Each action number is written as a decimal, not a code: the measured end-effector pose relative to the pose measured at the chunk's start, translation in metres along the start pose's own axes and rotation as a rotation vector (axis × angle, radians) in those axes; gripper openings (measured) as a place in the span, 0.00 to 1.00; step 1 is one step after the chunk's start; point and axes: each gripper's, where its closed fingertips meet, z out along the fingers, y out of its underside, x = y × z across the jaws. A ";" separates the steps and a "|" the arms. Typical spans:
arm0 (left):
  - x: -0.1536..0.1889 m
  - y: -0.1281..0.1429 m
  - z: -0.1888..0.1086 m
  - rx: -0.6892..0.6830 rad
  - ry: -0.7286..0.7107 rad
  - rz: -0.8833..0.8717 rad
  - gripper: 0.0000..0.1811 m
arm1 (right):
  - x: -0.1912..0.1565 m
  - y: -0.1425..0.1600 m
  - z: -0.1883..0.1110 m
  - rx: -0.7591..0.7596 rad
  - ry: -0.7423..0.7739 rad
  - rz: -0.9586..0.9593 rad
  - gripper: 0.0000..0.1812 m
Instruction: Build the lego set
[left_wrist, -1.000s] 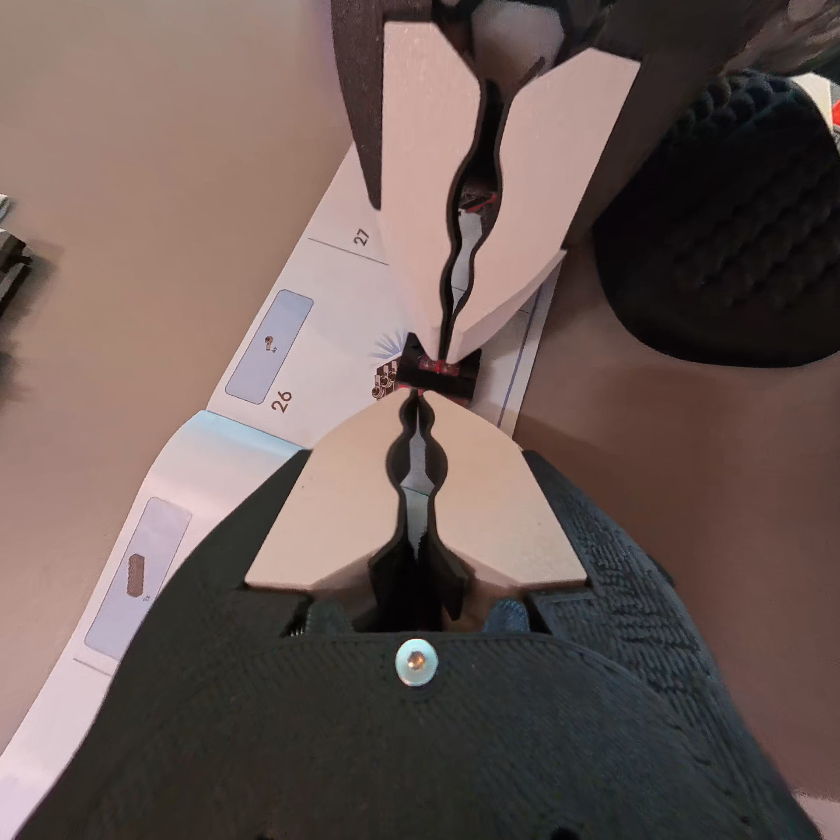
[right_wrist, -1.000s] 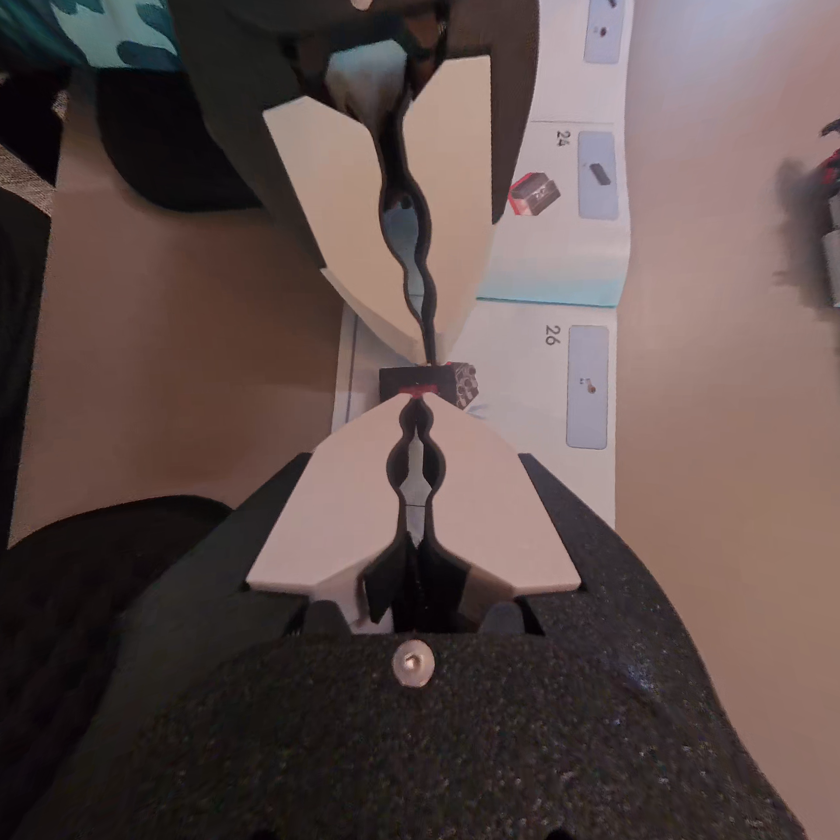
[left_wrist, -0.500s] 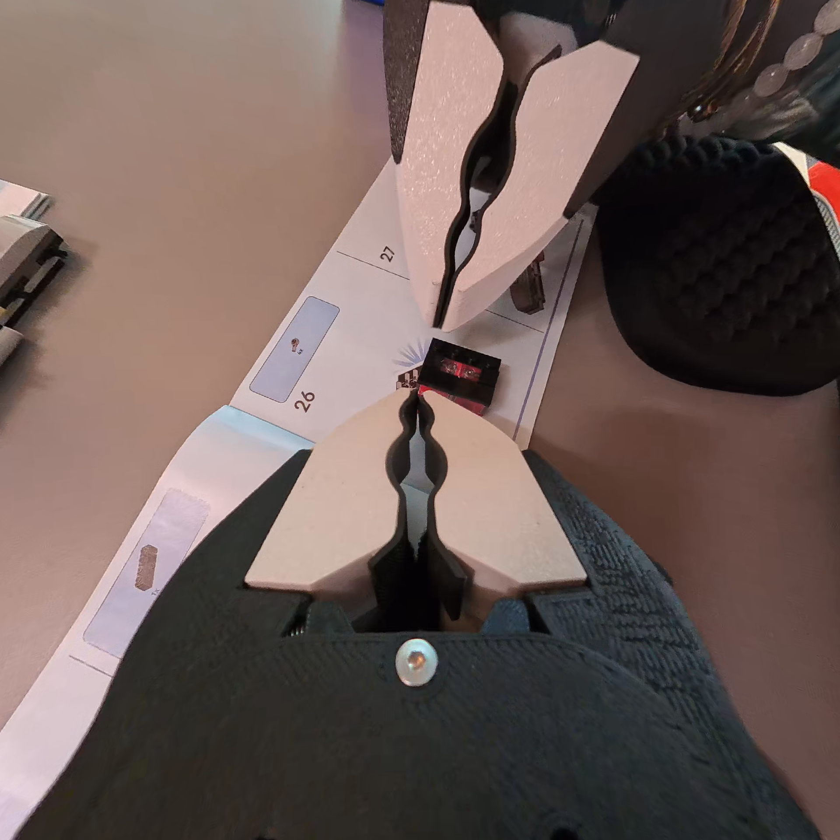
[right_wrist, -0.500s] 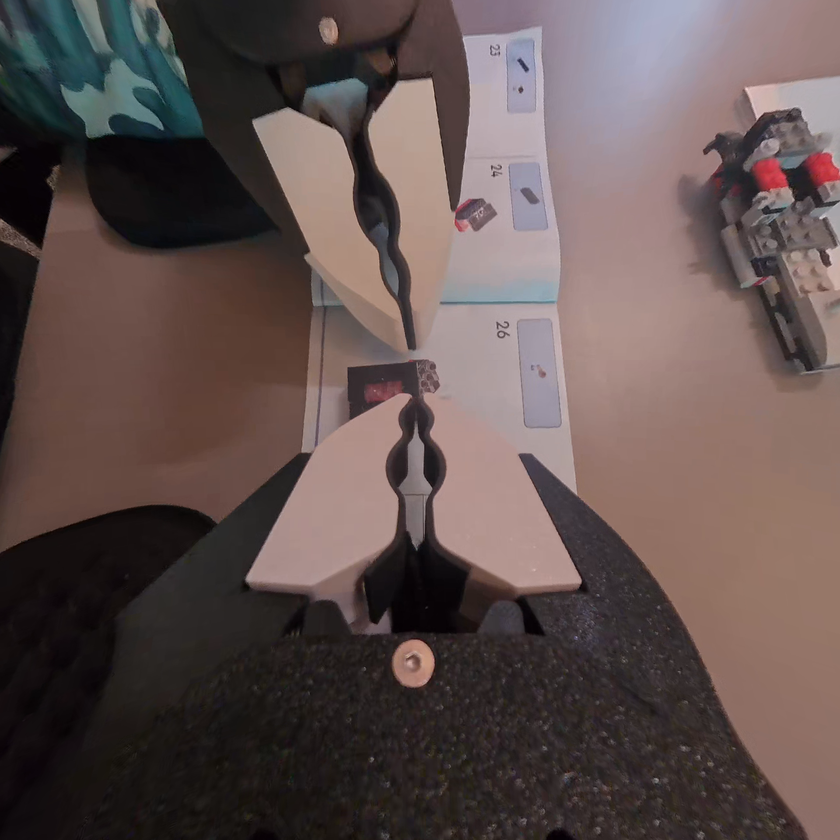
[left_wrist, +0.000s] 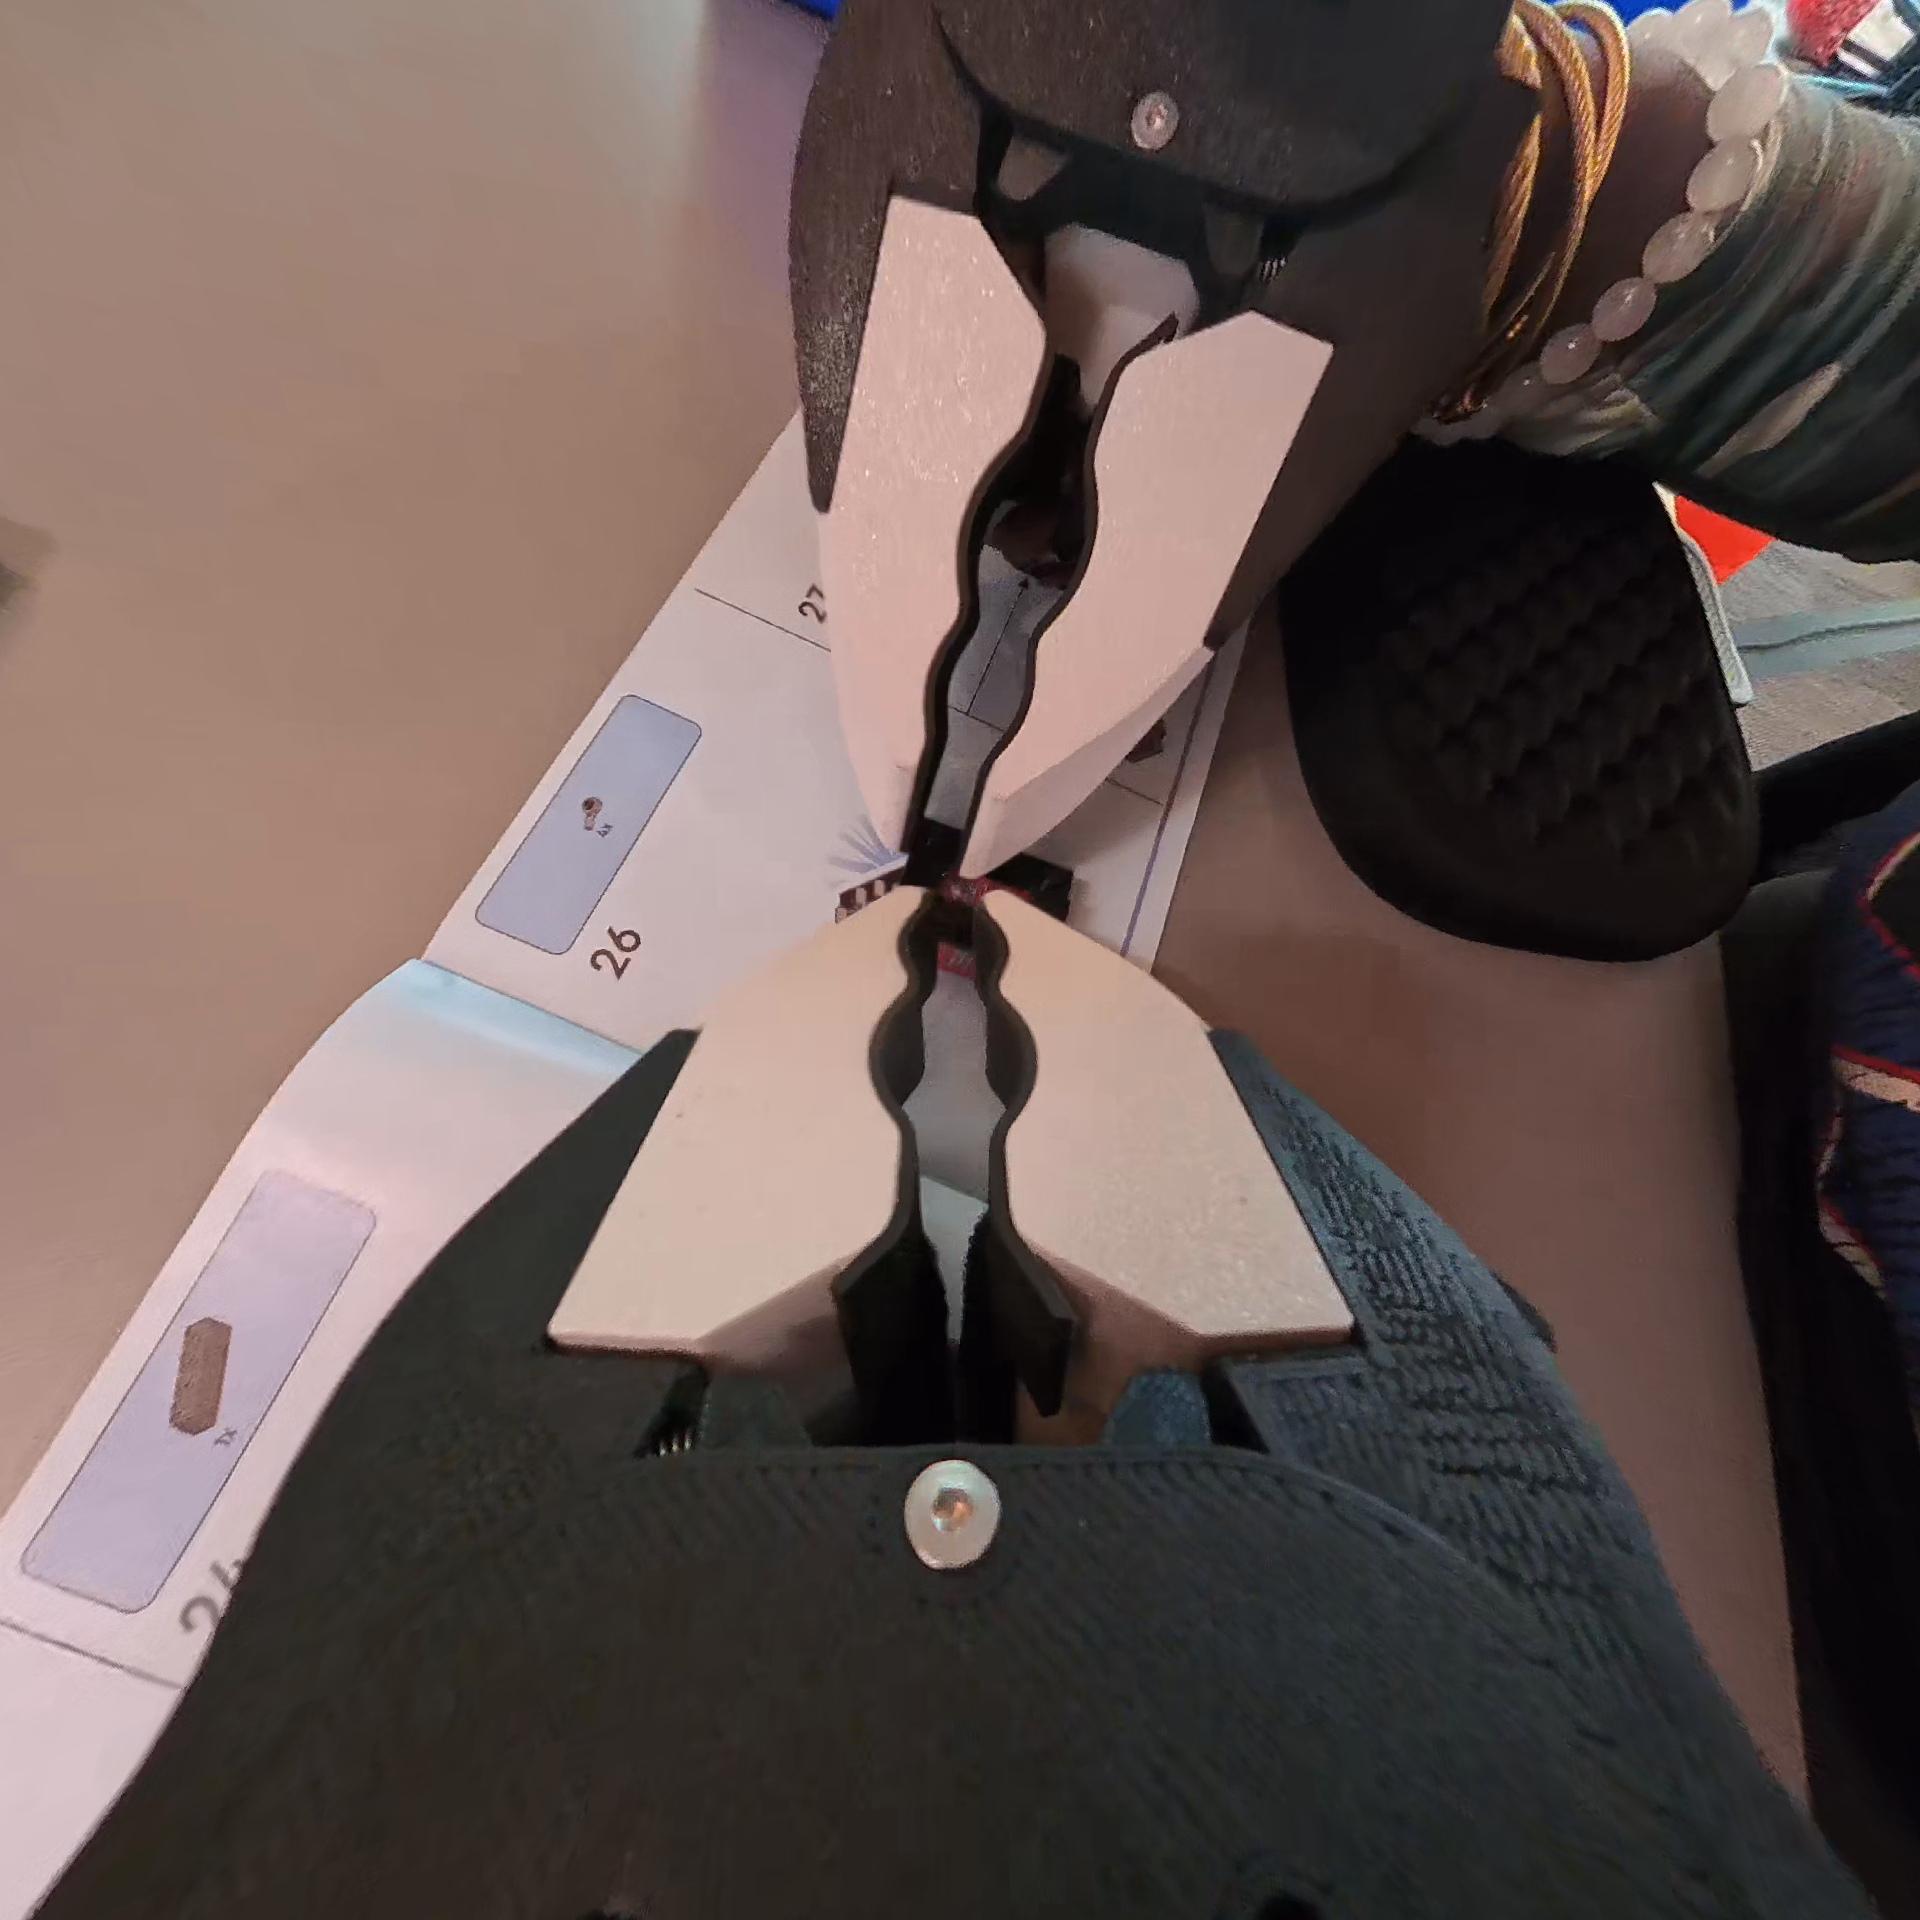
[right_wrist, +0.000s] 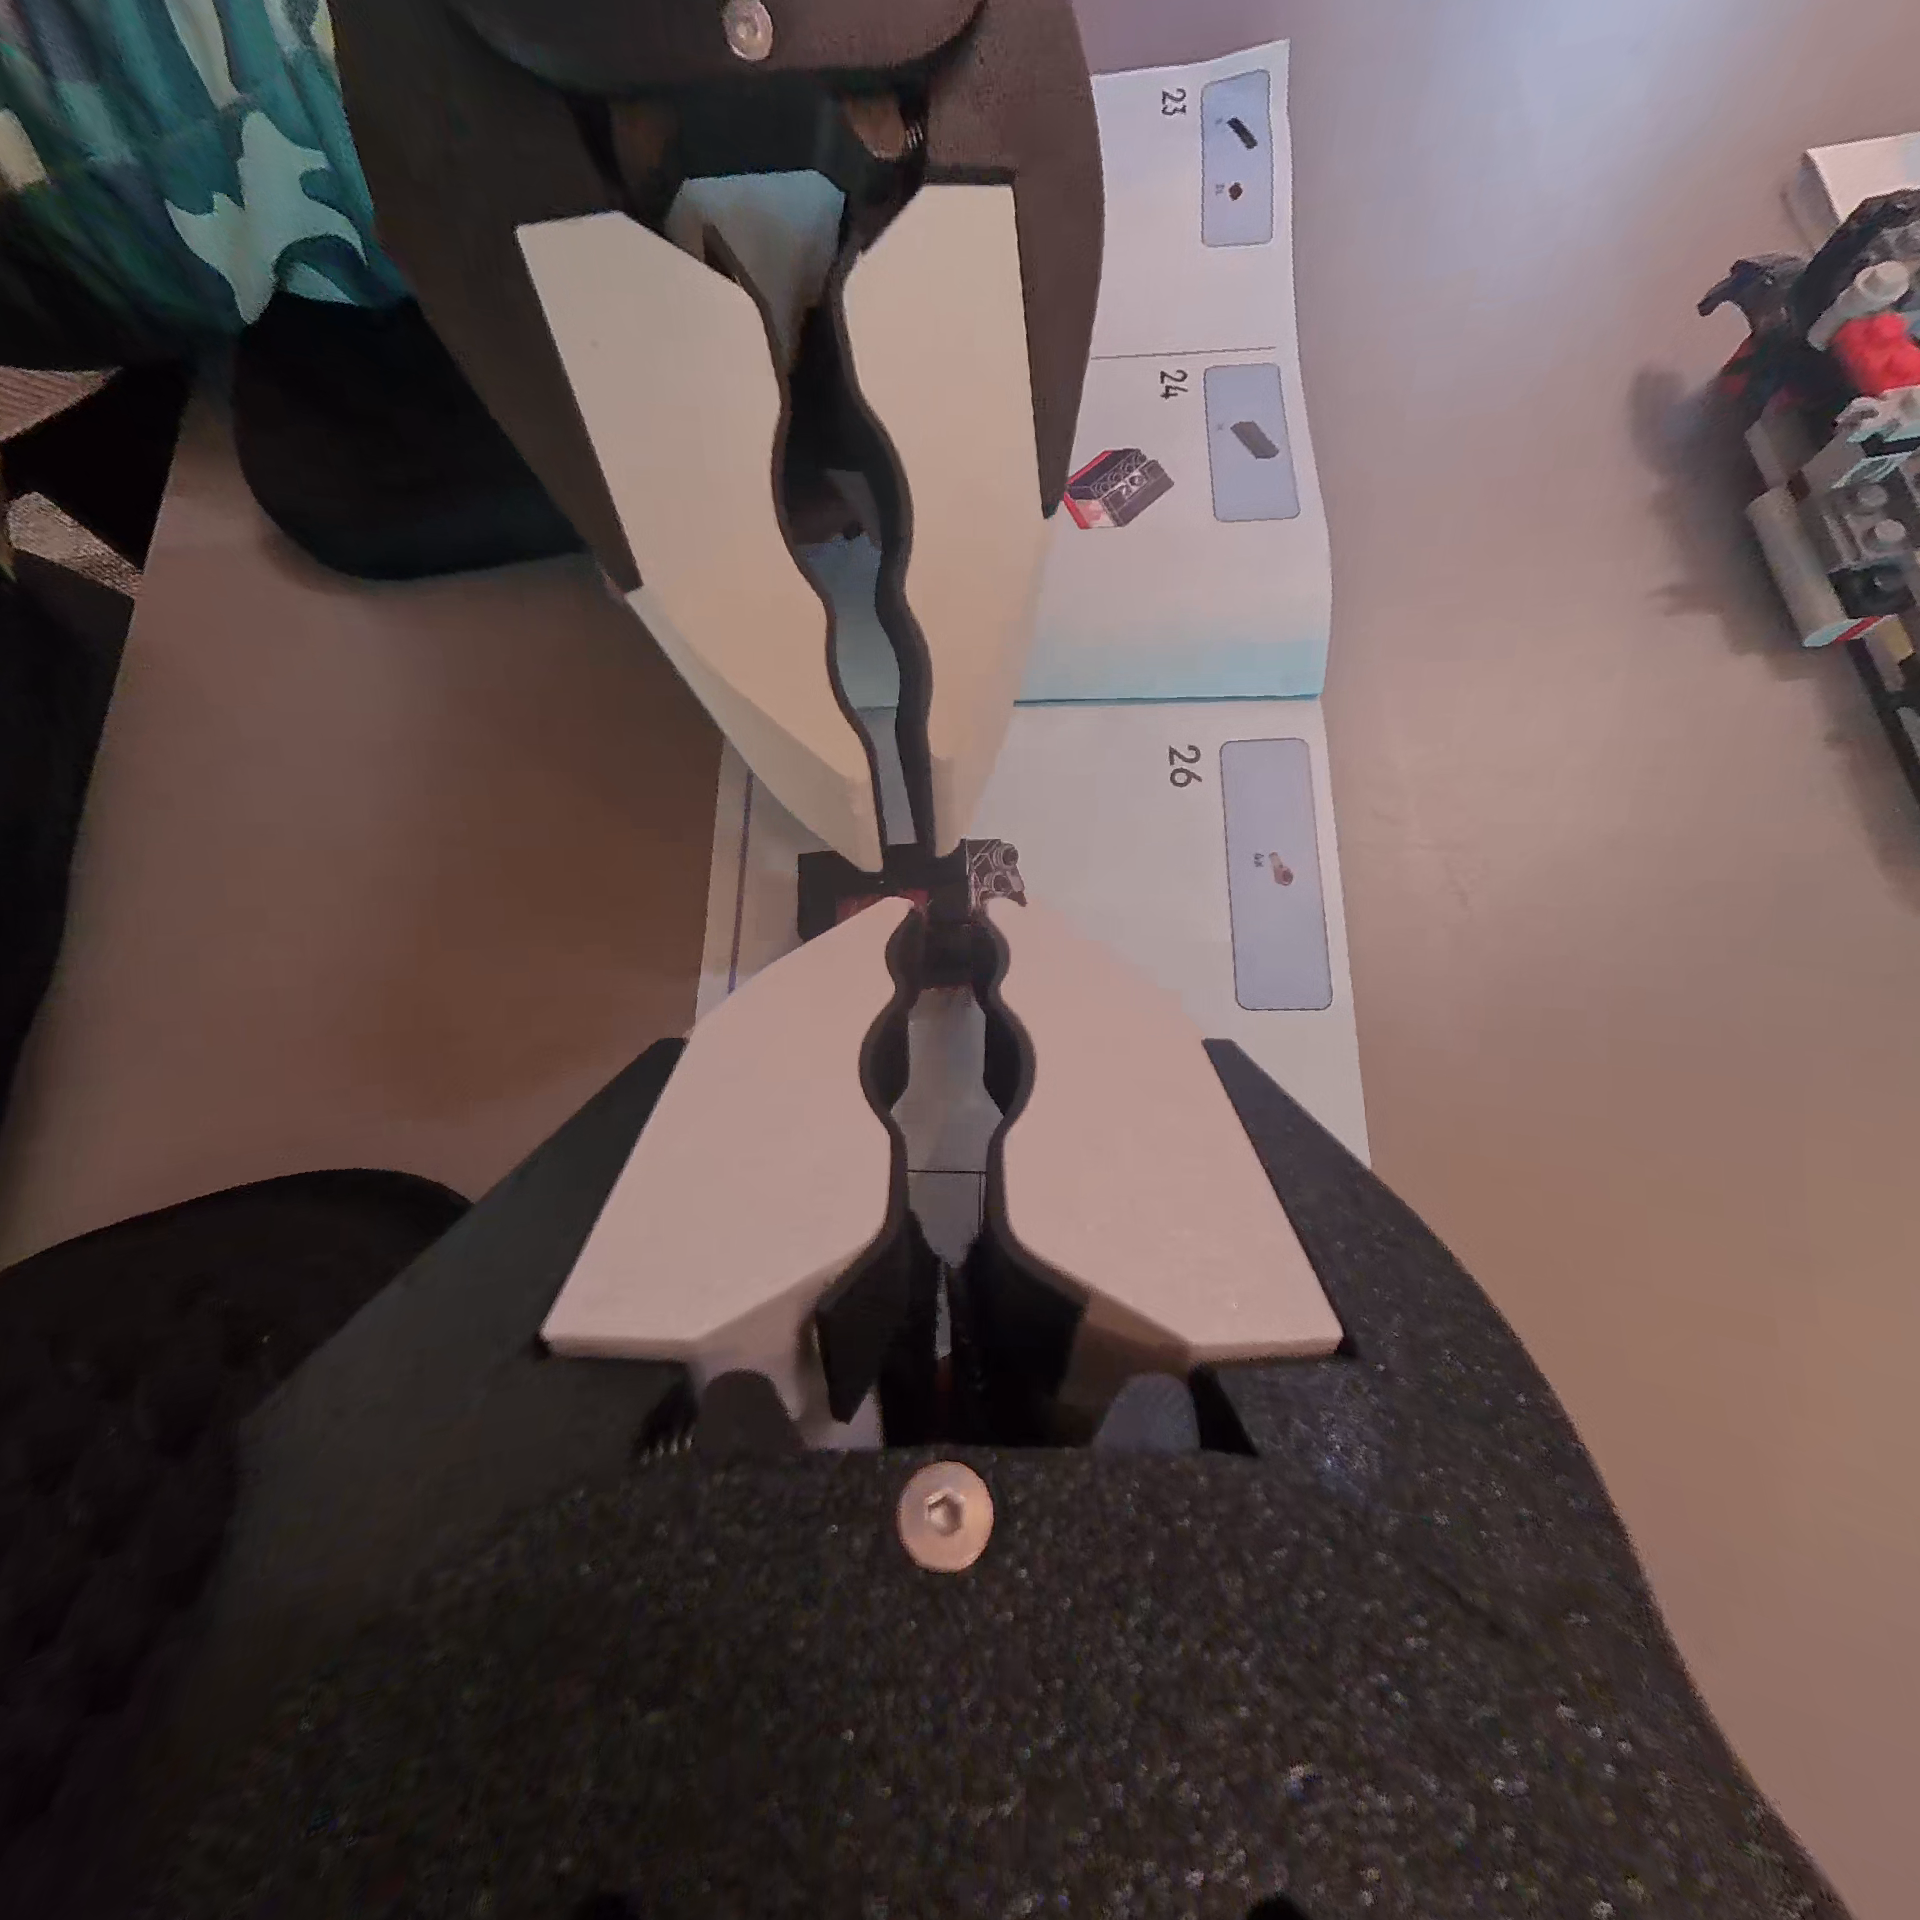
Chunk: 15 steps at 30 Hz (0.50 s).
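A small black and red lego piece (left_wrist: 1044, 883) lies on the open instruction booklet (left_wrist: 416, 1091). It also shows in the right wrist view (right_wrist: 831, 883). My left gripper (left_wrist: 948, 896) and right gripper (left_wrist: 940, 831) face each other tip to tip over it. Both are shut, with their tips down on the piece's middle. In the right wrist view my right gripper (right_wrist: 940, 909) is below and the left gripper (right_wrist: 904, 847) above. The tips hide most of the piece. I cannot tell whether either pinches a part of it.
A partly built grey, black and red lego model (right_wrist: 1849, 447) stands on the brown table at the far right. A black knitted object (left_wrist: 1507, 675) lies beside the booklet (right_wrist: 1174, 1039). A wrist with bracelets (left_wrist: 1621, 208) holds the right gripper. The grippers are tip to tip, or close to it.
One second ago both tips were on the piece. Half a second ago both grippers were lifted off it. Now both tips are down on it again.
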 end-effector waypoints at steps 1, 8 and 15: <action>0.000 -0.001 0.001 0.000 0.000 -0.009 0.01 | 0.000 0.000 0.000 -0.003 0.004 -0.006 0.04; -0.003 -0.001 -0.004 -0.021 -0.059 -0.031 0.07 | 0.000 -0.003 -0.001 -0.011 -0.009 -0.017 0.06; -0.005 0.003 0.000 -0.064 -0.075 -0.113 0.07 | -0.002 -0.004 0.003 -0.026 -0.035 -0.006 0.05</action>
